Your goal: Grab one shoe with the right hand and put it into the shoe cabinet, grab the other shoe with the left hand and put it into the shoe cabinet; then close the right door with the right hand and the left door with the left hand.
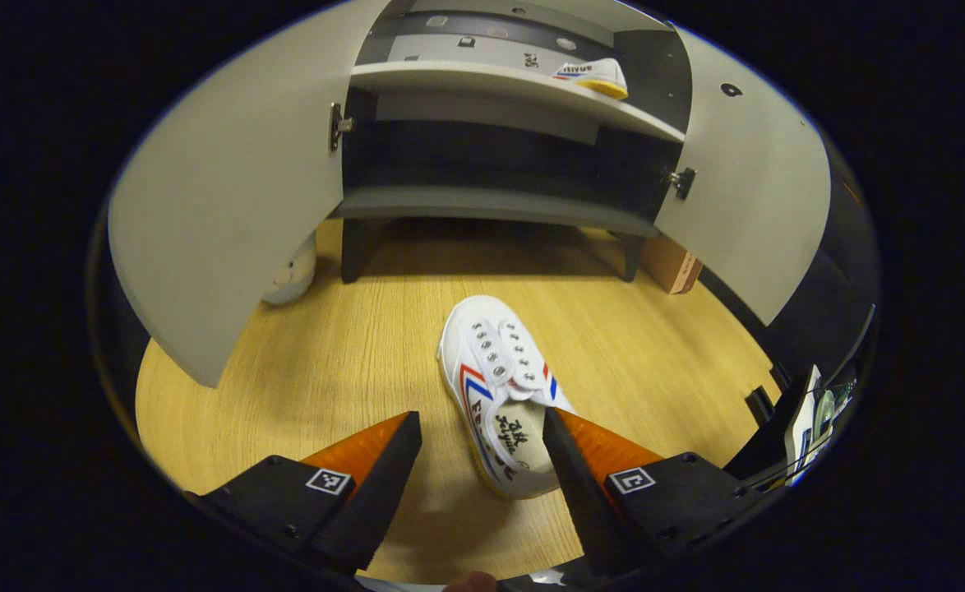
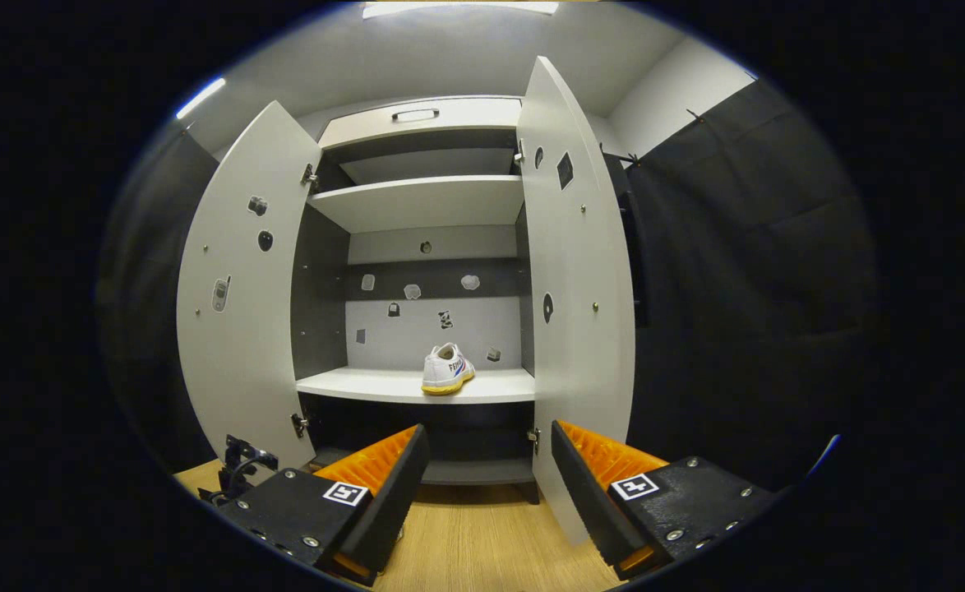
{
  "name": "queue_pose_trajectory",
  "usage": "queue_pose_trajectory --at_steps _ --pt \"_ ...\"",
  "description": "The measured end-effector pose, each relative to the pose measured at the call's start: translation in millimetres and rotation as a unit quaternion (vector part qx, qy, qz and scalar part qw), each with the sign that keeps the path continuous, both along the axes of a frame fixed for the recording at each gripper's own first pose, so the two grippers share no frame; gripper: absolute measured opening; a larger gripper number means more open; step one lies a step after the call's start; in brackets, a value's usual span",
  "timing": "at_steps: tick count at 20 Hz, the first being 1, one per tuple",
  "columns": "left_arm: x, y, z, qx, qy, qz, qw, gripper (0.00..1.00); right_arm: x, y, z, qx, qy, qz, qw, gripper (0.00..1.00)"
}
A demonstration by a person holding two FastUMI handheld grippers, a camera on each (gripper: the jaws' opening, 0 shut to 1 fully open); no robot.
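Left gripper [image 1: 482, 448] has its fingers spread over the floor [image 1: 318, 362], the heel of a white shoe [image 1: 503, 395] just inside the right finger. The shoe's long axis runs away toward the cabinet [image 1: 499, 201], toe first, bare floor either side. Right gripper [image 2: 487, 460], fingers spread and holding nothing, faces the cabinet; the second shoe [image 2: 447, 370] sits on the middle shelf [image 2: 367, 385], between both open doors [image 2: 577, 312].

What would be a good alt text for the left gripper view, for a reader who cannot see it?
A white shoe lies on the wooden floor just ahead of the open left gripper, its heel end between the jaws, not yet gripped. Beyond it the shoe cabinet stands with both doors open, and a second shoe sits on a shelf inside.
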State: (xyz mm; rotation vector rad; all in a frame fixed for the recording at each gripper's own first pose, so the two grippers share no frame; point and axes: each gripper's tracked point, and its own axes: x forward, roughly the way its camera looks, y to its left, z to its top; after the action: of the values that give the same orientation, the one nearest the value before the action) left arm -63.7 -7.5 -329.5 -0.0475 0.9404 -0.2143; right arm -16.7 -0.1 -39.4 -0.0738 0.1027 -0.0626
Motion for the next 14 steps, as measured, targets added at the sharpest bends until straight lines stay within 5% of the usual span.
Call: queue_pose_trajectory --at_steps 7,14 --pt "26.3 18.2 -40.4 0.045 0.037 0.032 0.998 1.00 -14.5 -11.7 -3.5 0.007 0.010 -0.006 1.000 0.92" --pt "76.3 10.8 -53.5 0.017 -0.053 0.056 0.997 1.00 -11.8 -20.5 -6.1 0.021 0.014 -0.011 1.000 0.92"
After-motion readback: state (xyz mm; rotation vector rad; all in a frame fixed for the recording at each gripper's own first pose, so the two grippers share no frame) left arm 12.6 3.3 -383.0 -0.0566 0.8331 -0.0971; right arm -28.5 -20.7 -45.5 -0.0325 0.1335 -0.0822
